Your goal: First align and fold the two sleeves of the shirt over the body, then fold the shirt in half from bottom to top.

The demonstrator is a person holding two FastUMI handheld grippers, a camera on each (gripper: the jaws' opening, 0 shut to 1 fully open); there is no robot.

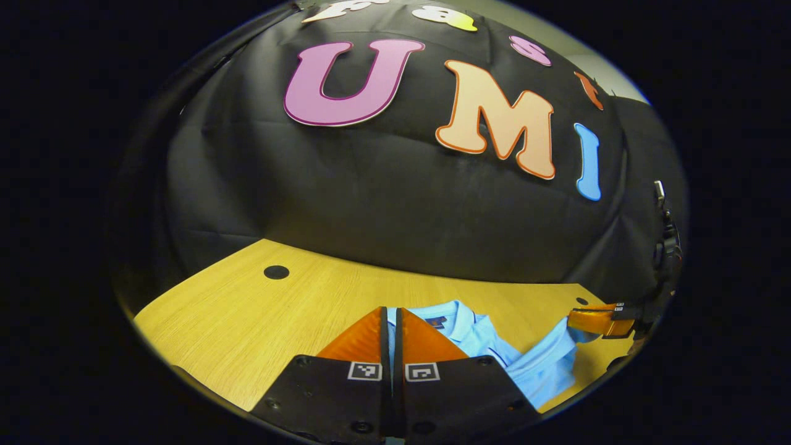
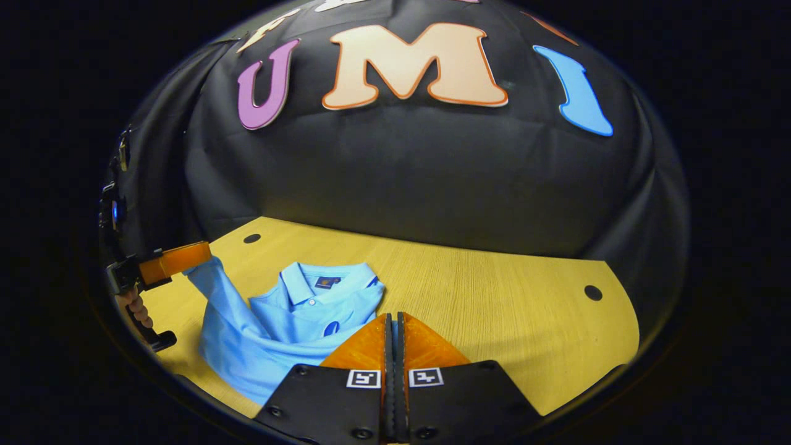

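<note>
A light blue polo shirt [image 2: 278,334] lies bunched on the wooden table [image 2: 494,296], its collar [image 2: 309,278] toward the wall. My right gripper [image 2: 392,316] is shut, with a sliver of the shirt's blue cloth between its fingers. At the far left my left gripper [image 2: 207,250] holds an edge of the shirt lifted off the table. In the left gripper view my left gripper [image 1: 391,312] is shut on a thin strip of blue cloth, the shirt [image 1: 531,364] spreads to its right, and the right gripper [image 1: 575,321] pinches a raised fold of it.
The table [image 1: 247,321] has round black holes [image 1: 276,272] [image 2: 593,292] near its back corners. The black cloth wall stands close behind it. A hand [image 2: 139,309] holds the left gripper at the table's left edge. Bare wood extends right of the shirt.
</note>
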